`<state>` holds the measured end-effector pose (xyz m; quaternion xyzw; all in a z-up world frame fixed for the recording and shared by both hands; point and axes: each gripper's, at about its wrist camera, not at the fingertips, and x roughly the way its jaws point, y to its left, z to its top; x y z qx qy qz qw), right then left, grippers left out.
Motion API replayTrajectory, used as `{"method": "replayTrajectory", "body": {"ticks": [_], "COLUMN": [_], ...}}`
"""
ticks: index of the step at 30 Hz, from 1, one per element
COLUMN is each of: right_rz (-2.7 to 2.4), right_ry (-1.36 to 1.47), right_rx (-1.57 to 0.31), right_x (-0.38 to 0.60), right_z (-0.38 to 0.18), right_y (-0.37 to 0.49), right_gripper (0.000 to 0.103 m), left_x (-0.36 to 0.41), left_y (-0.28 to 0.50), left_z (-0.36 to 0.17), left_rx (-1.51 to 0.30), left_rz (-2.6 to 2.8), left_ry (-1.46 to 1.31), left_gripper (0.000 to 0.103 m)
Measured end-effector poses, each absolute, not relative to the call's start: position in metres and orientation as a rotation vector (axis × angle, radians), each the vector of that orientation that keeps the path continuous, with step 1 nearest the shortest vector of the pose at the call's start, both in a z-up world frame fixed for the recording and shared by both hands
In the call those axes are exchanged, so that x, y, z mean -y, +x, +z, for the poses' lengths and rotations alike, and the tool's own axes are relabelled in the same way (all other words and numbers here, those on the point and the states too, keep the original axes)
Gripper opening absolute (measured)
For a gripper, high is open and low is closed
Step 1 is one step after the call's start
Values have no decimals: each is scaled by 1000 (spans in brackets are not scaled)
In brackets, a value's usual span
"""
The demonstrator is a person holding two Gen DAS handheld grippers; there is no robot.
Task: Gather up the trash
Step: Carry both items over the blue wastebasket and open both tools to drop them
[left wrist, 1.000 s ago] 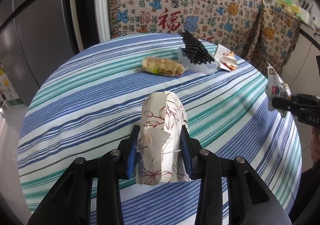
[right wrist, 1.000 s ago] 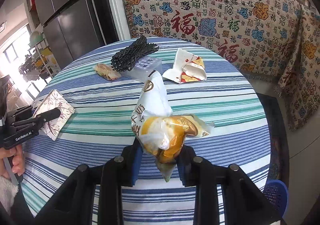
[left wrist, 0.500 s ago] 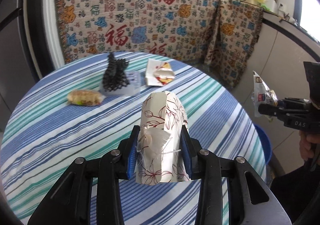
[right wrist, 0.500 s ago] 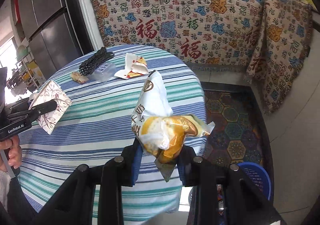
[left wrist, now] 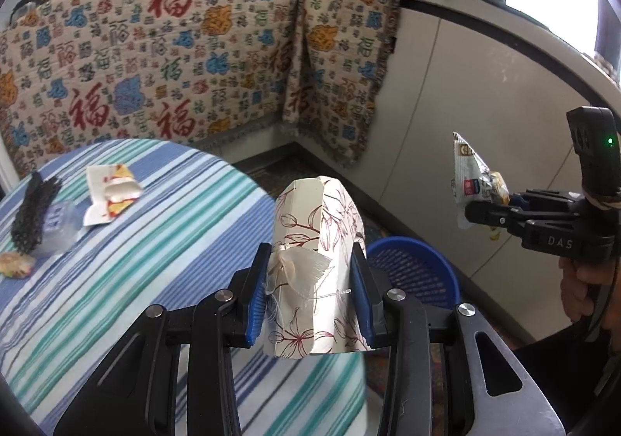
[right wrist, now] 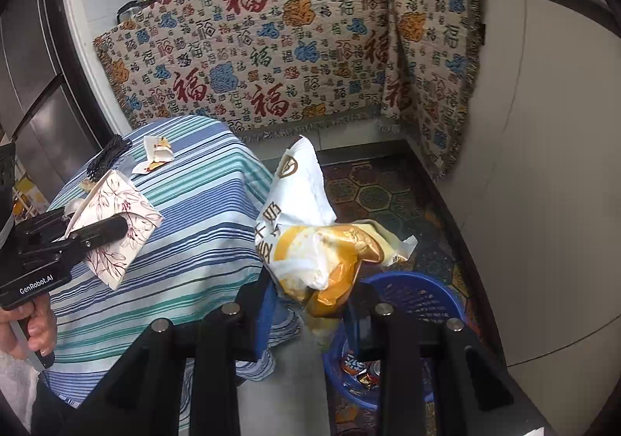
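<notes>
Striped round table [left wrist: 163, 242] now swung to the left of both views, with the blue mesh trash basket [left wrist: 419, 273] newly in sight beyond its edge. Left gripper [left wrist: 310, 296] clenched on the floral paper carton [left wrist: 314, 253], carried off the tabletop toward the basket. Right gripper [right wrist: 306, 304] grasping the crumpled yellow-white snack wrapper [right wrist: 310, 242] just above the basket rim [right wrist: 427, 280]. 2 wrappers and black netting [left wrist: 33, 211] left on the table.
</notes>
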<state>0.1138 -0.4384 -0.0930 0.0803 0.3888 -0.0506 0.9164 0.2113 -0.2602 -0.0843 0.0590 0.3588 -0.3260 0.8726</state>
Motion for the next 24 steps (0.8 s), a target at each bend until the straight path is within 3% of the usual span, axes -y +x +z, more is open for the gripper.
{"method": "replayTrajectory", "body": {"ticks": [24], "right_rz": [-251], "right_ry": [219], "right_rx": [-872], "right_x": [555], "right_z": [-121], "right_y": [65], "right_gripper": [31], "left_x": [408], "left_y": [202], "left_z": [-123], "left_rx": [-841], "left_rz": [-836], "left_ry": [158], "left_gripper": [38]}}
